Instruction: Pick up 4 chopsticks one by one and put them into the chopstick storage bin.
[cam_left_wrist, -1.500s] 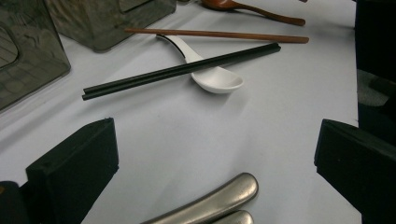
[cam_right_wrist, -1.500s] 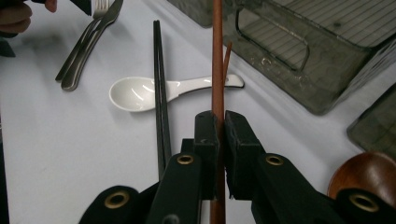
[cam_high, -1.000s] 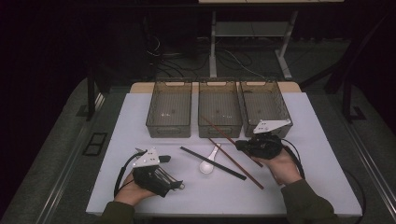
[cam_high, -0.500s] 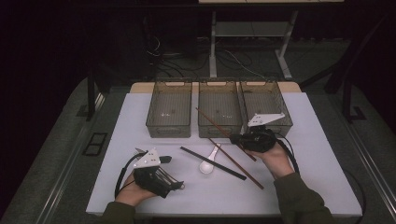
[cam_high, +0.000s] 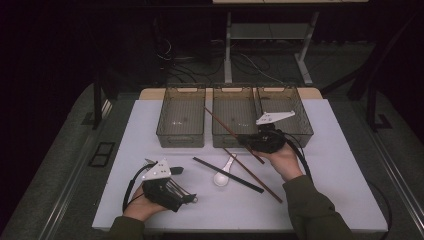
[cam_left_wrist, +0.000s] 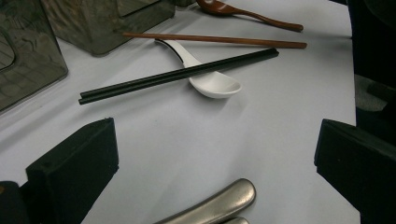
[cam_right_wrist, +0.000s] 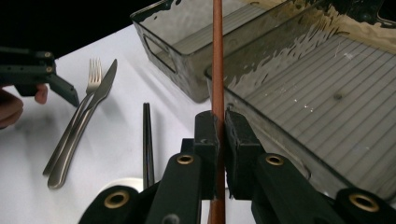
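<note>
right gripper: jaws clamped tight on a brown chopstick, pads pressing both sides of the stick.
brown chopstick: held off the table; in the high view it slants from the gripper up-left across the middle bin, far tip over the gap between the left and middle bins.
right hand: carries the gripper just in front of the middle and right bins, grey plate on top.
second brown chopstick: flat on the table, runs from near the held one's gripper end down-right toward the sleeve.
black chopsticks: pair lying together on the table, crossing over the white spoon's handle.
white spoon: on the table, bowl up, between the two grippers.
left gripper: jaws wide apart, nothing between the pads, resting low near the front-left of the table.
fork and knife: side by side on the table, right at the left gripper's jaws.
bins: three clear ones in a row at the far edge; left bin, right bin.
</note>
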